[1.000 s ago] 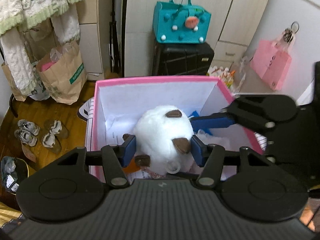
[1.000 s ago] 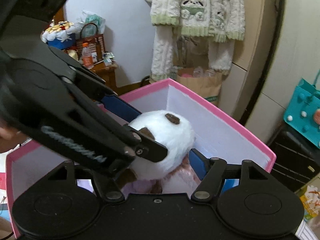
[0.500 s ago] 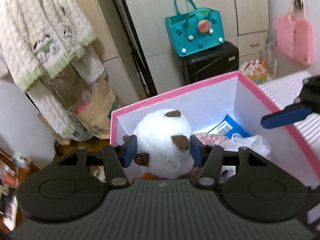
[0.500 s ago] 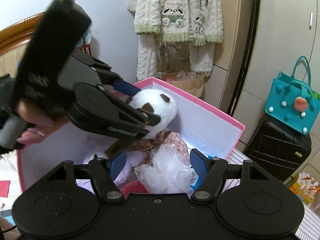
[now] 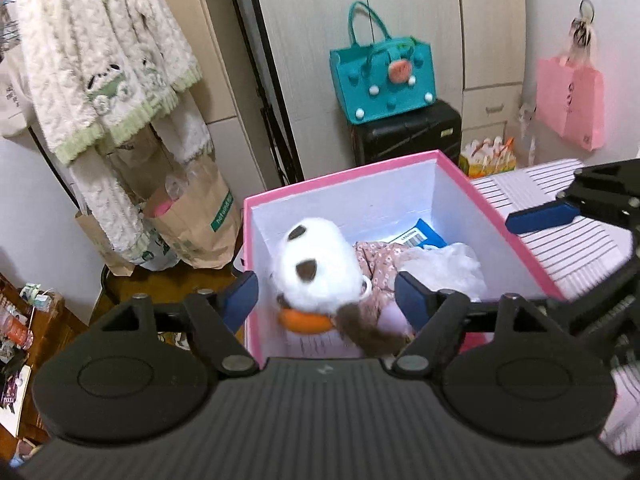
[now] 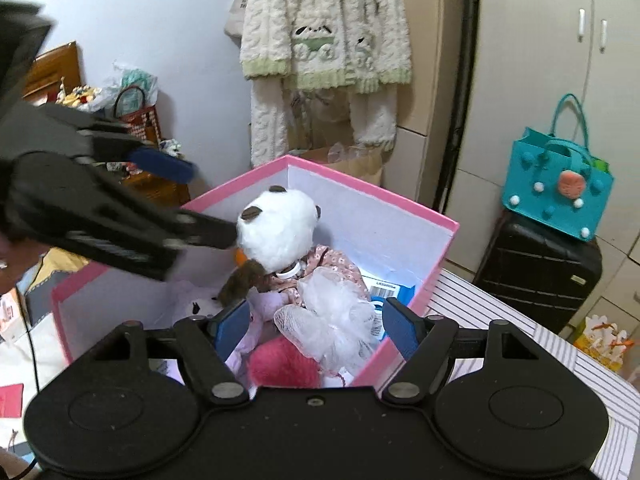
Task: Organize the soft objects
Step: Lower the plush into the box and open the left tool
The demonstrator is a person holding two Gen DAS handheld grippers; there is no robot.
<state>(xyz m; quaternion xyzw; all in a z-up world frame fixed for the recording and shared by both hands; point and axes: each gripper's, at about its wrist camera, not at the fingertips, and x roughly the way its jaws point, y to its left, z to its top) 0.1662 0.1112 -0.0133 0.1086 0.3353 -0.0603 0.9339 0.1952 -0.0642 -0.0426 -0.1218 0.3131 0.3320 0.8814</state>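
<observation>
A white-headed plush doll (image 5: 316,264) in a pink floral dress lies inside the pink box (image 5: 500,216), its head against the left wall. My left gripper (image 5: 326,298) hovers over the box's near edge with its jaws opening. The doll's head shows between the blue pads (image 5: 240,296) but neither pad presses on it. In the right wrist view the doll (image 6: 276,232) rests on a white mesh puff (image 6: 332,312), a lavender plush (image 6: 256,308) and a pink fluffy toy (image 6: 284,364). My right gripper (image 6: 318,328) hangs above these, jaws widening slightly and holding nothing.
The box stands on a striped cloth (image 6: 500,308). Behind it are a black suitcase (image 5: 408,132) with a teal bag (image 5: 384,80) on top, a brown paper bag (image 5: 196,220) and hanging cream knitwear (image 6: 324,24). A pink bag (image 5: 570,100) hangs at the right.
The left gripper has let go of the doll's head and spread its jaws. The doll has settled lower in the box. Both grippers have drawn back from the box.
</observation>
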